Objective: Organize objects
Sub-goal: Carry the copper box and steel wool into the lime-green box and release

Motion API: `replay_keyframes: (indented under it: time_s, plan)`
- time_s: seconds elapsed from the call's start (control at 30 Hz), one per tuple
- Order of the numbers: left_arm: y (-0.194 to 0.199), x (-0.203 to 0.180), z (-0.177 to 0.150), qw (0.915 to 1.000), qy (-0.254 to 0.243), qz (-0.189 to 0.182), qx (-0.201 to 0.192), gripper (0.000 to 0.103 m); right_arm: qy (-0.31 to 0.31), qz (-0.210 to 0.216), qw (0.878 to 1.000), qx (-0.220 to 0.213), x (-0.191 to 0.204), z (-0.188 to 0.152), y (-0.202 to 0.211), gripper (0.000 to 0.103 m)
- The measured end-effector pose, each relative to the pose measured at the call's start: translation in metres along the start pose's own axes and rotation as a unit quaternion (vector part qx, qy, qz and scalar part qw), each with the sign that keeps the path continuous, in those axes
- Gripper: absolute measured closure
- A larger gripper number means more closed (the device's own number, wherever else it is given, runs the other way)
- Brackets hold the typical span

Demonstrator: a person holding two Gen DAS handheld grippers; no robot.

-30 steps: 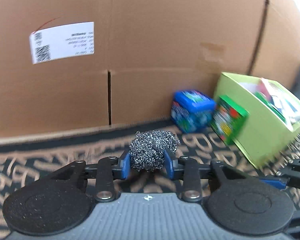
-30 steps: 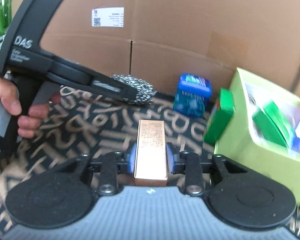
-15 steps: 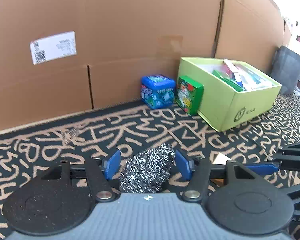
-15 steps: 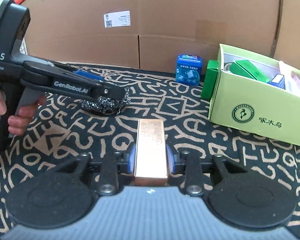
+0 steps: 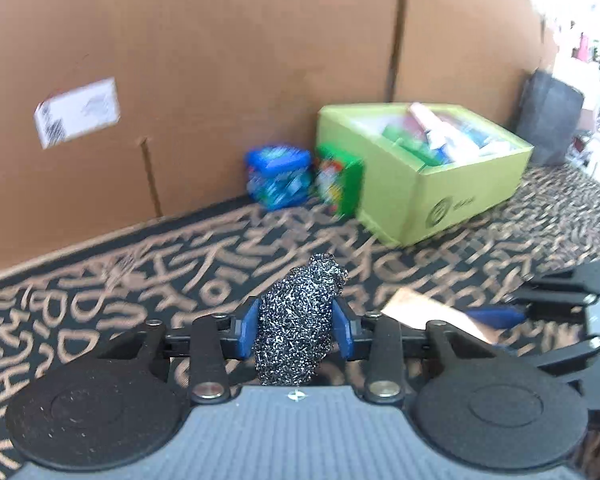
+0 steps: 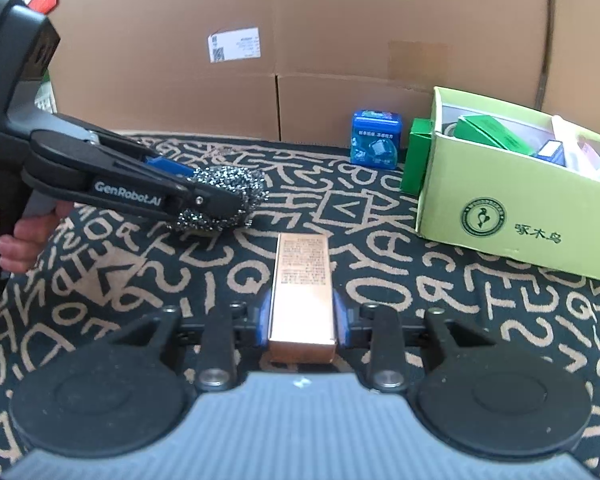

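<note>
My right gripper is clamped on the copper box, and my left gripper squeezes the steel wool ball. Both sit above the patterned mat, short of the lime-green box; the blue packet and green carton stand just beside that box, against the cardboard wall.

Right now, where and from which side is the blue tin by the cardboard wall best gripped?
Grip the blue tin across its two flat side faces, coming from the front along the rug. It stands upright and boxy; the wall blocks its back, and the green packet stands close to its right, so that finger has little room. Both grippers are full: left holds the scourer, right the copper box.
</note>
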State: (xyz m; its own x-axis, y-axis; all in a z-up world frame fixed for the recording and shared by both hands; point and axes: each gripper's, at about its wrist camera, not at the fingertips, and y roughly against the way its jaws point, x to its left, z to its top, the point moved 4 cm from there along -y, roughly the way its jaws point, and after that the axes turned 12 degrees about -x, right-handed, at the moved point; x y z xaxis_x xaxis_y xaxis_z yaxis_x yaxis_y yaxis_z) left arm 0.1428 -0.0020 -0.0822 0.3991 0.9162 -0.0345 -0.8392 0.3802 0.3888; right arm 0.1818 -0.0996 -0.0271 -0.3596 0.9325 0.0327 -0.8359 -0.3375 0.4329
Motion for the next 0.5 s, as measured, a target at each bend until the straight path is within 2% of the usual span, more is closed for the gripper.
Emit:
replay_keyframes:
  time_s: [0.27,0.5]
  plan:
    - [0.001,-0.047,0.062,0.9963,0.017,-0.055,-0.064,0.062,-0.014,-0.032,0.997,-0.075,-0.031,0.037,0.043,0.072]
    - [-0.036,-0.094,0.108,0.9933,0.018,-0.07,-0.09,0.062,-0.002,-0.127,0.982,-0.143,-0.085,0.08,0.069,0.072]
